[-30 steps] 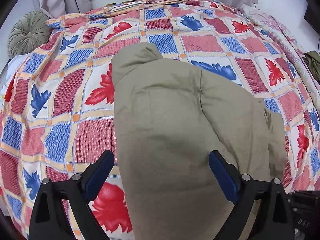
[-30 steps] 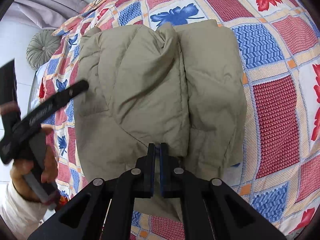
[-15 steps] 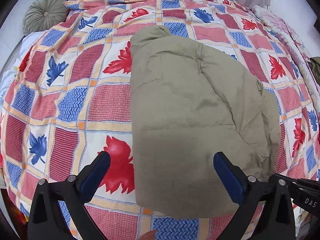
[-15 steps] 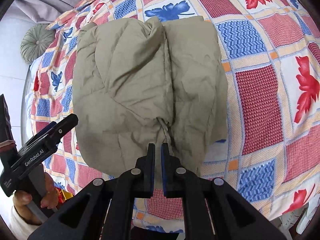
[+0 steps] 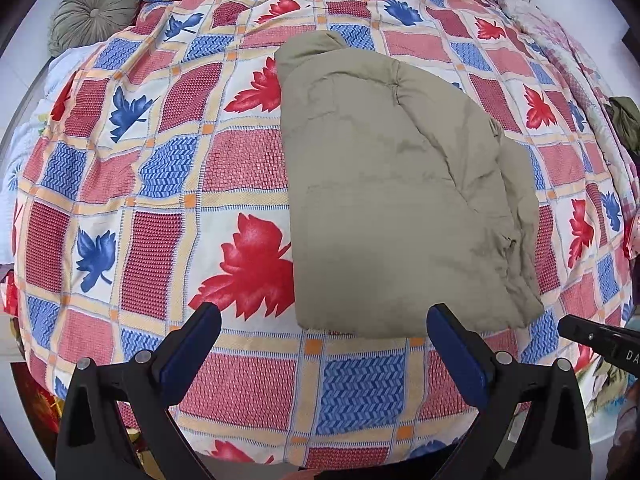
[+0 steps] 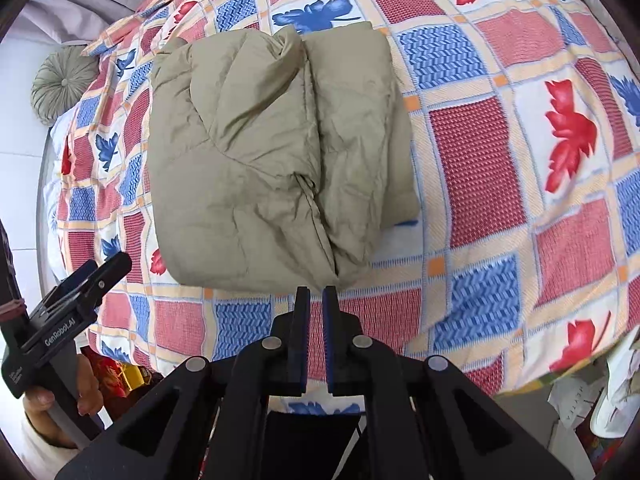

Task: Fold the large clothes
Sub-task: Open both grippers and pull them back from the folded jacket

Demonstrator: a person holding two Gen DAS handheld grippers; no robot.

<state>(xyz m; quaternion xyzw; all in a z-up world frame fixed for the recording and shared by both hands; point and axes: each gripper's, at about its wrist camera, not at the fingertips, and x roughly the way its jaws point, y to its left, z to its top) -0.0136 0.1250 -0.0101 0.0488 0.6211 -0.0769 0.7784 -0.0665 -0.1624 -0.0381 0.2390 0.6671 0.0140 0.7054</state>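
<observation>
The folded jacket sits in the middle of the bed; flat bedspread lies open all around it.

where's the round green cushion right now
The round green cushion sits at the bed's far left corner in both wrist views, beside the patchwork bedspread, well left of the folded khaki jacket.

Olive-khaki jacket, red-blue leaf-checked bedspread, grey-green cushion

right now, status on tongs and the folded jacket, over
Left tongs open, empty. Right tongs nearly shut, empty, short of the fabric. Olive-green padded jacket folded on the leaf-patterned patchwork bedspread. Nothing in the way.
</observation>
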